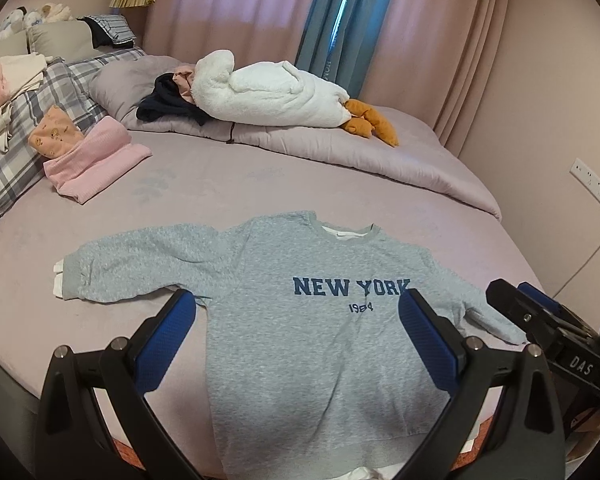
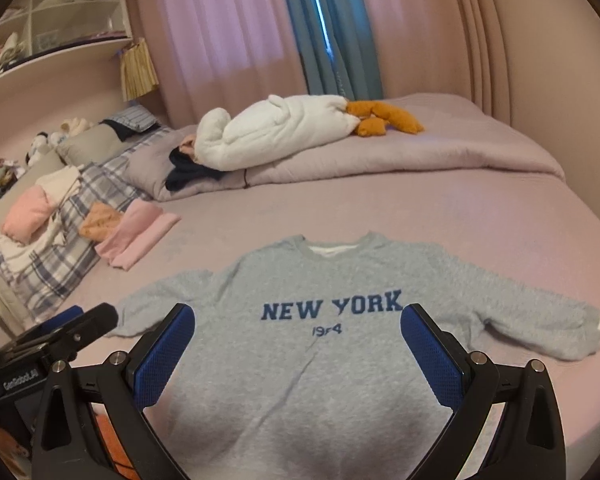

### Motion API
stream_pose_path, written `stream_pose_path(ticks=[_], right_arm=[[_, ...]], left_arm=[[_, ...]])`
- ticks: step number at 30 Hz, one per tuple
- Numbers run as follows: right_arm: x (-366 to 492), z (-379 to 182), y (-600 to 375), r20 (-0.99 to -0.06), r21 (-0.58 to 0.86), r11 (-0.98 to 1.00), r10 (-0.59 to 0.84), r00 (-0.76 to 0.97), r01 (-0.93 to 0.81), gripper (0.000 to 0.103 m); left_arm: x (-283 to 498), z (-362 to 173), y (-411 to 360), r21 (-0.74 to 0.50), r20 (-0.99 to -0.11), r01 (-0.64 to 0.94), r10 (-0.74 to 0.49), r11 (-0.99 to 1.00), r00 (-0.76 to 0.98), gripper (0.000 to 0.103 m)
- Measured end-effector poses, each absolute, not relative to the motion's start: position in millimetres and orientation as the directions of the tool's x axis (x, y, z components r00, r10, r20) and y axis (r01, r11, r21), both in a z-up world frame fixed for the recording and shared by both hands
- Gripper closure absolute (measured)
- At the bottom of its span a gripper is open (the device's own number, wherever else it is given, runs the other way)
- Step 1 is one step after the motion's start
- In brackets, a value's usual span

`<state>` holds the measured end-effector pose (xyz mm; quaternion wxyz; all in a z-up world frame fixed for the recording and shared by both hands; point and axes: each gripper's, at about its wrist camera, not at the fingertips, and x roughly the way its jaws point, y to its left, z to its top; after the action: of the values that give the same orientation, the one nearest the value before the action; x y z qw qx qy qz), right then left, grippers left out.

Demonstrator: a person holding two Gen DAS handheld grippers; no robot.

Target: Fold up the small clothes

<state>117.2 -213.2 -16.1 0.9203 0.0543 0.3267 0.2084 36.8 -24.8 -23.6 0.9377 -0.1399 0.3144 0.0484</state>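
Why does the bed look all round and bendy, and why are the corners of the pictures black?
In the left wrist view the fisheye lens curves the bed edge and leaves dark corners; the sweatshirt print reads sharp. In the right wrist view the same bending bows the shelf and curtains, and the picture looks a little softer; light glows through the curtains in both.

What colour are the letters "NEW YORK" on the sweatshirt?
Dark blue, on the grey sweatshirt. The right wrist view shows them best.
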Motion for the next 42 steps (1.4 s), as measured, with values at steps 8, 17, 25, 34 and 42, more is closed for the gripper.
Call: stream_pose_path(ticks=[8, 17, 25, 34, 42], right_arm=[[122.1, -20.9, -217.0, -0.594, 0.252, 0.897, 0.440, 0.673, -0.363, 0.001], [122.1, -18.9, -211.3, -0.589, 0.198, 0.907, 0.413, 0.695, -0.371, 0.001], [119.6, -22.9, -212.0, -0.599, 0.208, 0.910, 0.408, 0.689, -0.358, 0.001], [113.8, -20.6, -213.0, -0.592, 0.207, 0.911, 0.408, 0.695, -0.358, 0.001], [112.2, -21.8, -214.8, -0.590, 0.211, 0.911, 0.408, 0.696, -0.356, 0.001]], left_arm=[[43.6, -31.9, -27.2, -0.216, -0.625, -0.185, 0.010, 0.959, 0.781, 0.002], [45.6, -33.5, -27.0, -0.209, -0.644, -0.186, 0.008, 0.960, 0.765, 0.003], [45.1, -39.6, -30.2, -0.212, -0.651, -0.182, 0.000, 0.960, 0.759, 0.003], [44.3, -40.3, -34.9, -0.211, -0.650, -0.164, -0.013, 0.964, 0.760, 0.003], [44.2, -42.0, -37.8, -0.211, -0.656, -0.152, -0.025, 0.966, 0.754, 0.003]])
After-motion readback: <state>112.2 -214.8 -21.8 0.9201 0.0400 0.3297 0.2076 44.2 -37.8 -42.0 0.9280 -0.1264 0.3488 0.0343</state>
